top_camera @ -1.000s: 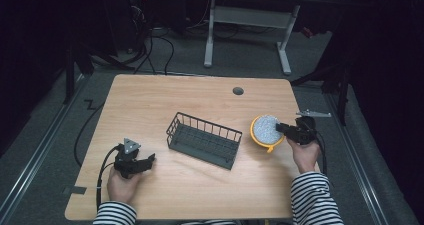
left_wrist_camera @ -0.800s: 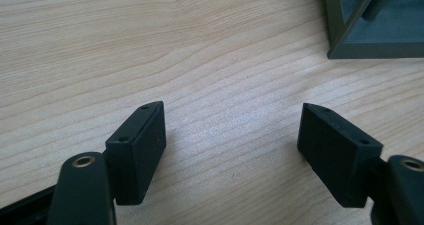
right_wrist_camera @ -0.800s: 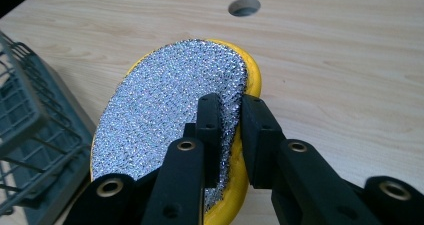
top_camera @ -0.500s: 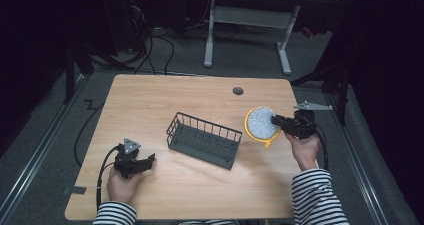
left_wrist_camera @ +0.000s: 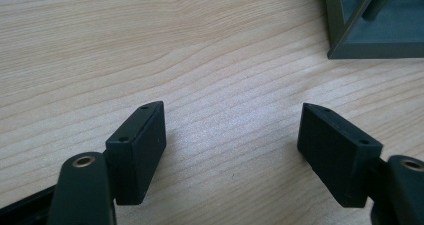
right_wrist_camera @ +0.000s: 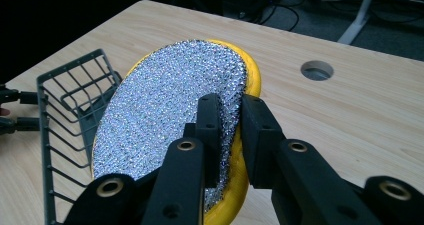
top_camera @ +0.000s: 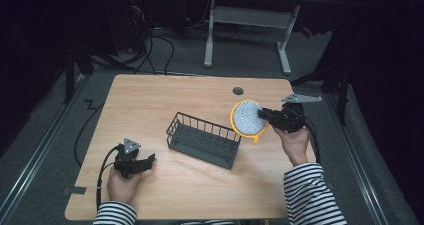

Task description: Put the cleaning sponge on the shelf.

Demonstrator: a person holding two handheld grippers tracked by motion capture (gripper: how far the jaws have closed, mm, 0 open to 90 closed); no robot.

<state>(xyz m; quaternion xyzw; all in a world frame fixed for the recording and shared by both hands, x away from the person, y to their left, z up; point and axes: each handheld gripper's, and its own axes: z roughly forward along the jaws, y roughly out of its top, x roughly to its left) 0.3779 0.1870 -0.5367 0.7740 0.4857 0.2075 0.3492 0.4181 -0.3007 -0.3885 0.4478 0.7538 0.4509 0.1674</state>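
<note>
At the right side of the counter (top_camera: pixel 150 100), the right gripper (top_camera: pixel 263 114) is clenched on the rim of a round yellow scouring pad (top_camera: pixel 248 119) with a glittery silver face, holding it tilted on edge in the air just beyond the right end of the dark wire basket (top_camera: pixel 203 140). The carry looks to be the step in hand: the pad is off the wood but not yet over the basket. The next move likely calls for swinging it leftward above the basket's rim, then lowering it between the wires before letting go. The left gripper (top_camera: pixel 134 162) rests near the front left, jaws spread wide with nothing between them.
</note>
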